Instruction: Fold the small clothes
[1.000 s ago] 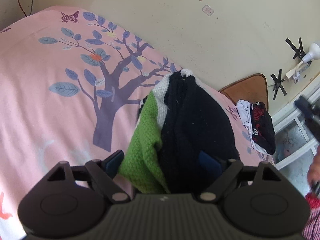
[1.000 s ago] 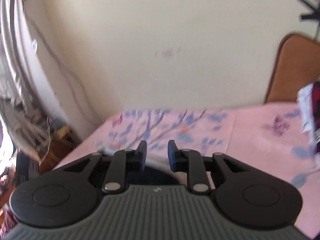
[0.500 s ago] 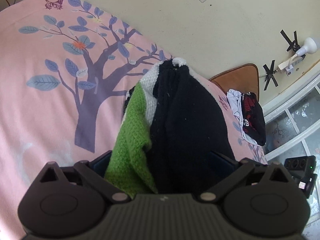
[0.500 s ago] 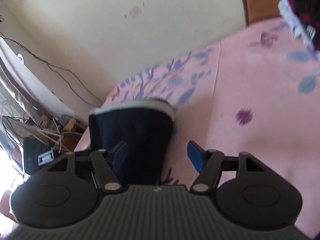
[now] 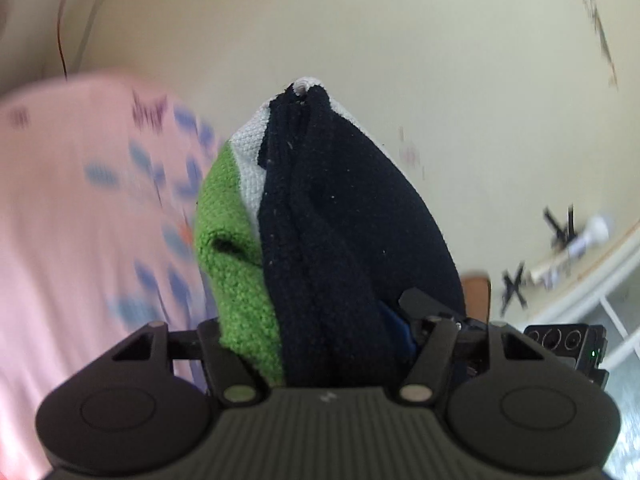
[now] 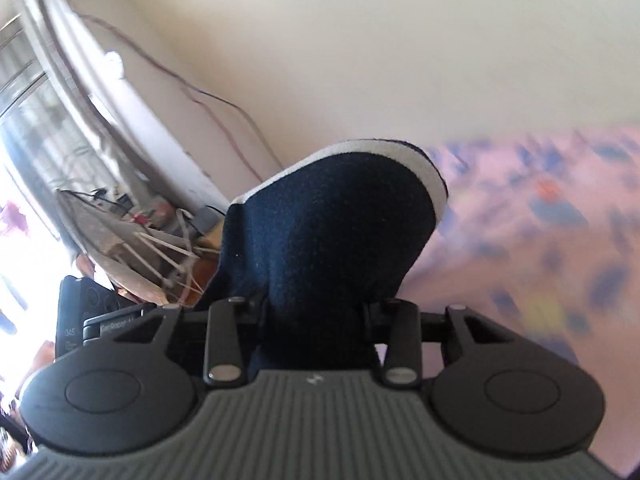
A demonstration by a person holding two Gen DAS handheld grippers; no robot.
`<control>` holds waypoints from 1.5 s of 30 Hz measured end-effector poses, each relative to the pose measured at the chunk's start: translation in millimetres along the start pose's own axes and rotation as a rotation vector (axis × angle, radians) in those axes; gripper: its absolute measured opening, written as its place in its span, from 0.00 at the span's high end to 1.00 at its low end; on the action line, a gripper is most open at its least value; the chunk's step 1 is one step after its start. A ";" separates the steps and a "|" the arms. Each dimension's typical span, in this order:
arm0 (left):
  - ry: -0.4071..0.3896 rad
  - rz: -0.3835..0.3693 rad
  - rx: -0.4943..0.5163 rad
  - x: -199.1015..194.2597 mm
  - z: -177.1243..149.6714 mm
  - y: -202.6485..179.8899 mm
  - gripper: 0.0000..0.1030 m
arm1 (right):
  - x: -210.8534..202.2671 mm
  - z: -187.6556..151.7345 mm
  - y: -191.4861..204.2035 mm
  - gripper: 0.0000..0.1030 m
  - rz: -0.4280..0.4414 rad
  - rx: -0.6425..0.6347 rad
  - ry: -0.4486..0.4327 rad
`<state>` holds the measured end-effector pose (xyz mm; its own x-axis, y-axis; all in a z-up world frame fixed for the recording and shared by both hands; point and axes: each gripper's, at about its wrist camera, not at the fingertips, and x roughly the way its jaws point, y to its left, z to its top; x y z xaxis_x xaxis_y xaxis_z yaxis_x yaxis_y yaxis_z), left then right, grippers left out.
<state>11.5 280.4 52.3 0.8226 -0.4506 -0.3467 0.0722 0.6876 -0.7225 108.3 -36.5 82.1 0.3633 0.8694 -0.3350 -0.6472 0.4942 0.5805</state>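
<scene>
Left wrist view: left gripper [image 5: 316, 320] jaws just closed in, clamped on knit garment [image 5: 344, 240], green, white, black, raised above pink bed [image 5: 72, 200] at 9 o'clock. Right wrist view: right gripper [image 6: 316, 316] just closed, clamped on navy cloth [image 6: 332, 216]; bed at 3 o'clock.

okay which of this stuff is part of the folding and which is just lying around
Folding:
green and black sock
navy sock
left claw
right claw
pink bedsheet

Lying around:
wall wire
clutter by the window
</scene>
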 end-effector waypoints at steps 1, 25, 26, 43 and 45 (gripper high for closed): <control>-0.042 0.020 0.002 -3.4 15.3 0.9 0.43 | 15.5 15.4 3.7 0.58 0.023 -0.032 -0.005; -0.259 0.589 0.044 24.1 6.1 21.0 0.29 | 96.7 -12.7 -24.3 0.32 -0.297 -0.042 -0.013; -0.255 0.616 0.087 20.3 -9.5 13.3 0.29 | 83.9 -28.8 -17.8 0.32 -0.315 -0.048 -0.004; -0.336 0.768 0.313 11.8 -153.0 -72.3 0.14 | -37.6 -128.4 8.9 0.31 -0.415 -0.167 -0.020; -0.311 0.769 0.335 16.9 -156.2 -75.6 0.14 | -42.4 -129.2 8.8 0.31 -0.405 -0.174 -0.028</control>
<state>-68.1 131.8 7.6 0.8238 0.3450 -0.4498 -0.4415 0.8882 -0.1273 0.6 -69.7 5.5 0.6274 0.6064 -0.4886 -0.5511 0.7890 0.2716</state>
